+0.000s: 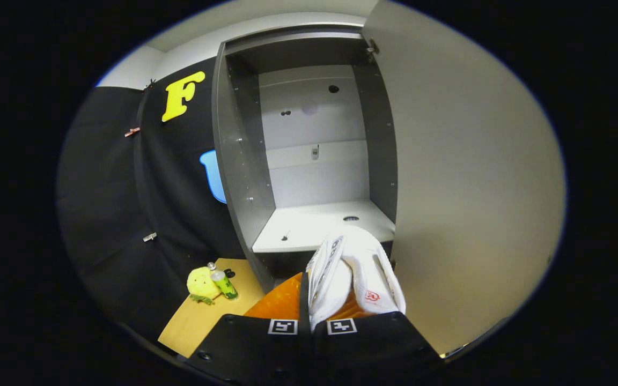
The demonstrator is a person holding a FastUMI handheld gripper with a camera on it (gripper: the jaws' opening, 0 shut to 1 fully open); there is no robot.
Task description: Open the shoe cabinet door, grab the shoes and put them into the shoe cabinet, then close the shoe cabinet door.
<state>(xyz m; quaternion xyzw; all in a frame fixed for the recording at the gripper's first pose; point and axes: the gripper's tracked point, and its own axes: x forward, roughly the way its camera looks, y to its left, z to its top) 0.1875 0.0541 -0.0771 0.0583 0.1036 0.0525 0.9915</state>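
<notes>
The hand-held gripper (309,313) is seen at the bottom centre of the frame, its two fingers drawn close together with only a narrow gap between them. A white shoe (354,273) is clamped between the fingers and rises just ahead of them, tilted, its toe reaching up toward the front edge of the cabinet shelf. The shoe cabinet (244,177) fills the centre of the frame, with its door (470,177) swung wide open to the right. Inside, a pale shelf (314,228) is seen bare, just beyond the shoe. At the lower left of the frame, a wooden surface (196,321) carries a yellow plush toy (201,284) and a small green bottle (224,283), which are touching. An orange object (279,303) lies just behind the left finger.
</notes>
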